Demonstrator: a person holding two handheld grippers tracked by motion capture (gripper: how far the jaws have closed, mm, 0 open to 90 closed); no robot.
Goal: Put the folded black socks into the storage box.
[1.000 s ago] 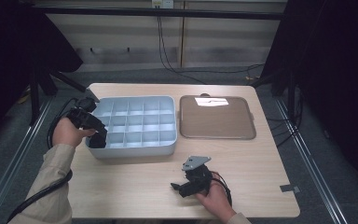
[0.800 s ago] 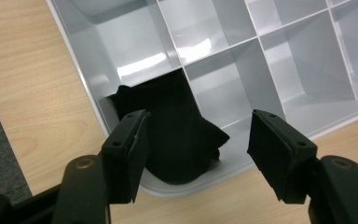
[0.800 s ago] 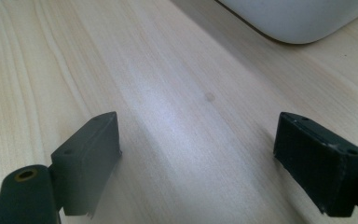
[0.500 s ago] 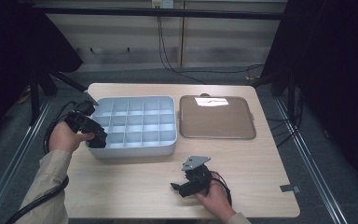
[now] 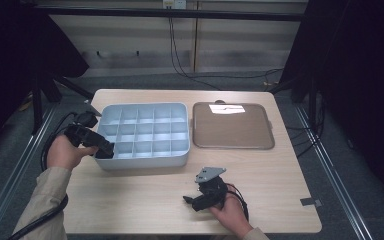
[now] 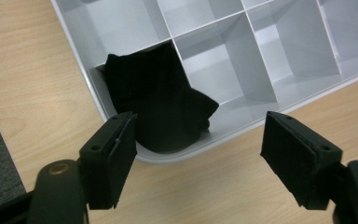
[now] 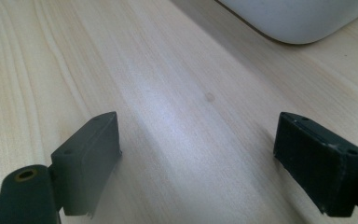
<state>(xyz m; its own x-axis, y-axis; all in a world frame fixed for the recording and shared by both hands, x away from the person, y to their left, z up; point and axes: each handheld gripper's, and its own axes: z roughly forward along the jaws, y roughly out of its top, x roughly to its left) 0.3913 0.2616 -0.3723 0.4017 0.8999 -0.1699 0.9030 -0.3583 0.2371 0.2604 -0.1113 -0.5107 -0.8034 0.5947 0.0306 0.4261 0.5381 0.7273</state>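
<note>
1. No brand, label or writing can be read on anything here.
2. The left gripper [image 5: 92, 141] hangs at the near left corner of the organizer [image 5: 142, 134], its jaws spread wide apart and holding nothing. In the left gripper view [image 6: 200, 158] the jaws stand on either side of that corner without touching it.
3. A black cloth [image 6: 161, 102] lies bunched in the organizer's corner compartment, just ahead of the open jaws. It fills most of that cell, and one fold spills toward the front wall. It looks soft, matte and creased.
4. The organizer is pale blue-grey plastic, split by thin walls into a grid of square cells; the other cells I can see hold nothing.
5. The right gripper [image 5: 199, 199] rests low over the tabletop [image 5: 130, 200], near the front edge and well apart from the organizer. Its jaws [image 7: 198, 158] are wide apart too, with bare wood between them.
6. A brown tray [image 5: 232, 127] sits just right of the organizer.
</note>
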